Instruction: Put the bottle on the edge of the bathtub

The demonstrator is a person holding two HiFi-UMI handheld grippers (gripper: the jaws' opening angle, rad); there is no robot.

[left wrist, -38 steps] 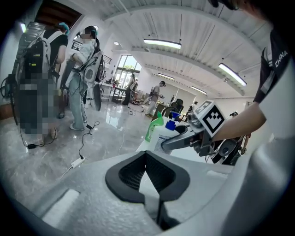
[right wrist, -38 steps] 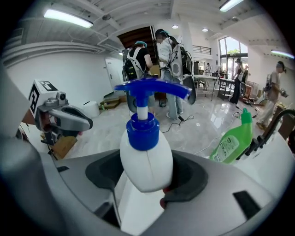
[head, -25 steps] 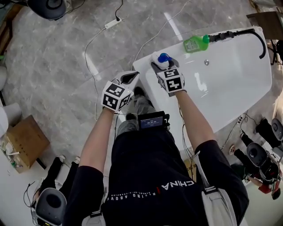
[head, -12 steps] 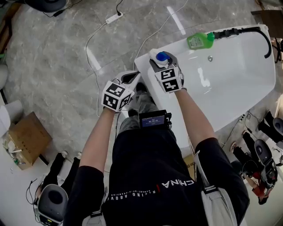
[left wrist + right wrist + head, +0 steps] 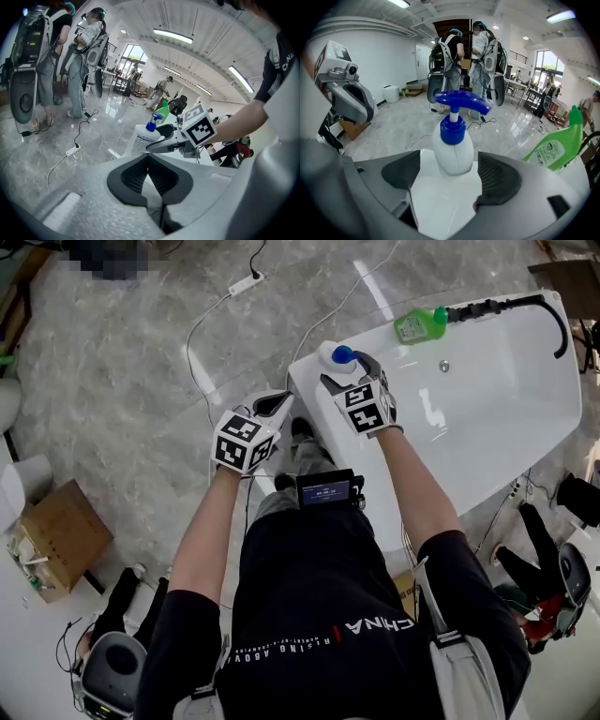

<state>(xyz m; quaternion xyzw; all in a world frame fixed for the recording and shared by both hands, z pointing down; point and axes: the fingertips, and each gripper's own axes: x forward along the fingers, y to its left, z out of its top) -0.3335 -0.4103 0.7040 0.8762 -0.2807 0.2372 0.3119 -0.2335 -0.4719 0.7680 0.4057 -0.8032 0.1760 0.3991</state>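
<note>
Right gripper (image 5: 451, 178) jaws have just been opening. I read them wide, pads clear of the bottle (image 5: 452, 150), which stands upright between them on the bathtub (image 5: 305, 392) corner edge. Left gripper (image 5: 149, 176) jaws are closed together and hold nothing.

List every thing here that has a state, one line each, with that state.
Pump bottle: upright on the bathtub edge, not gripped.
Right gripper: jaws have just been opening, apart either side of the bottle, not pressing it.
Left gripper: shut, empty.
Green bottle: tilted on the far rim.
Tub basin: no water visible.
</note>
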